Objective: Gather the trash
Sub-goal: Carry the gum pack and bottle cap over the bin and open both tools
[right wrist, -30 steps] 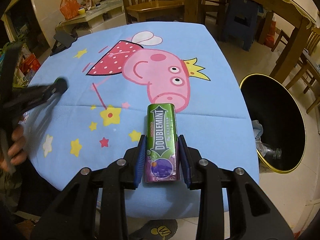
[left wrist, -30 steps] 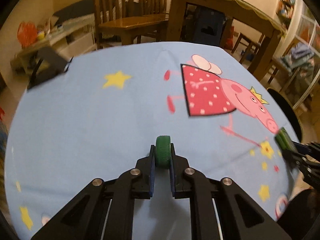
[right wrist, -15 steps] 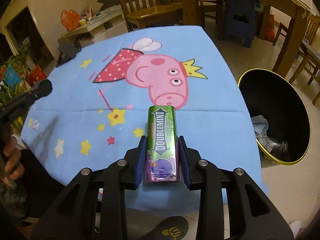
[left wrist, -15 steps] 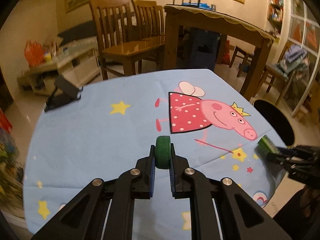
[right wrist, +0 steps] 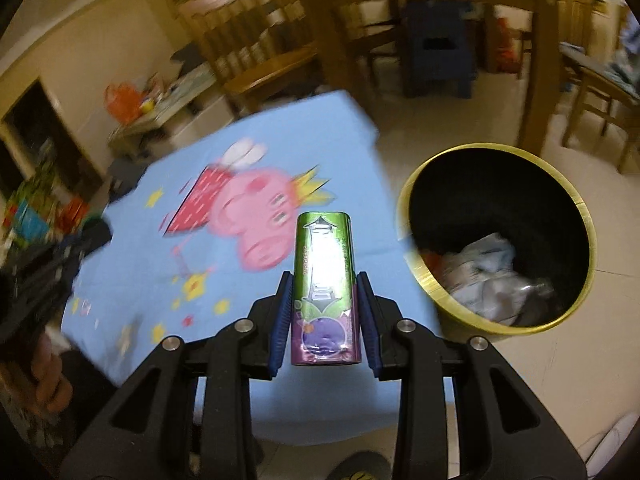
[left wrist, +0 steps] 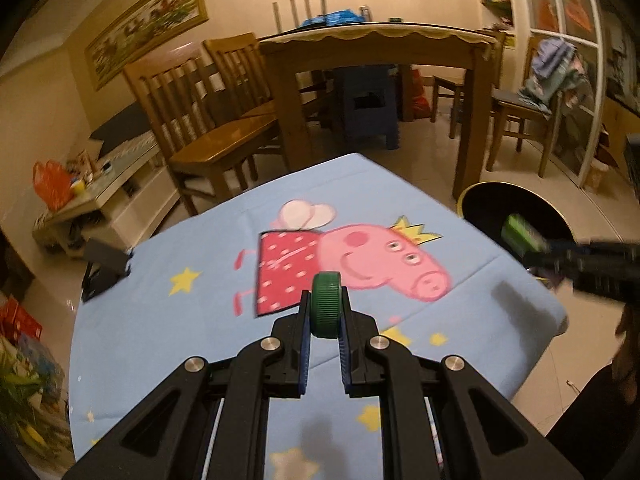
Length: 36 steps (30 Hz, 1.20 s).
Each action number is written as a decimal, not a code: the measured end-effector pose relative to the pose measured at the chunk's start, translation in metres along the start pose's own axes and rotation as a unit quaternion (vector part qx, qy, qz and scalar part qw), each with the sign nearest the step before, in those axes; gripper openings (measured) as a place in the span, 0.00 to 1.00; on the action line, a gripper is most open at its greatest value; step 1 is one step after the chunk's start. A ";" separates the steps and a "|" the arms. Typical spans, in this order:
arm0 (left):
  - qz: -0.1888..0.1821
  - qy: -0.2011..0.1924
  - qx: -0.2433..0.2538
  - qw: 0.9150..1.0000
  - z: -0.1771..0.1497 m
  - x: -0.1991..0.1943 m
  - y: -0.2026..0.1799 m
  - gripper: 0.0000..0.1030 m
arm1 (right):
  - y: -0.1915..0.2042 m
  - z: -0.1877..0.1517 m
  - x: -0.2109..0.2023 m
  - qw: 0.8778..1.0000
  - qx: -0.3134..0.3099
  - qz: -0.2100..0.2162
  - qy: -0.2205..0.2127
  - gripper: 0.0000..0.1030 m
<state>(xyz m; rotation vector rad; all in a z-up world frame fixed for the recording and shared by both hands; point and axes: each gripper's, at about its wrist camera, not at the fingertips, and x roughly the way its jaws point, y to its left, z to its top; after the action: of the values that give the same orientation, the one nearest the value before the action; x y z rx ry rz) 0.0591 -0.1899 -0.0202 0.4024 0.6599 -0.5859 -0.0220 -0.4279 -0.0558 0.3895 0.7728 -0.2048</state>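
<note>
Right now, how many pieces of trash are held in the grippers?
2: a green bottle cap in the left hand-held gripper and a gum pack in the right hand-held gripper. None seen on the tablecloth.

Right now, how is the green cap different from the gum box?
The green cap is small, round and ridged; the gum box is long, flat-sided and shiny. The cap is all green; the box turns purple at its near end. The cap sits in the left hand-held gripper, the box in the right hand-held gripper. Both are pinched between blue pads.
</note>
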 end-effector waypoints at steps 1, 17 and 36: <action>-0.003 -0.002 0.006 1.000 0.004 0.000 -0.008 0.11 | -0.011 0.006 -0.005 1.000 0.010 -0.014 -0.015 0.30; -0.034 -0.008 0.095 0.995 0.040 0.021 -0.116 0.11 | -0.132 0.009 0.017 0.983 0.127 -0.108 -0.077 0.58; -0.083 0.001 0.170 0.982 0.070 0.073 -0.212 0.11 | -0.220 -0.027 -0.038 0.929 0.294 -0.166 -0.152 0.77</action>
<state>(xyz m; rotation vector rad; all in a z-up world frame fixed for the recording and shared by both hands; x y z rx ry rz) 0.0059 -0.4165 -0.0529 0.6705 0.5997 -0.8617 -0.1364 -0.6152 -0.1046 0.7722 0.4503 -0.8083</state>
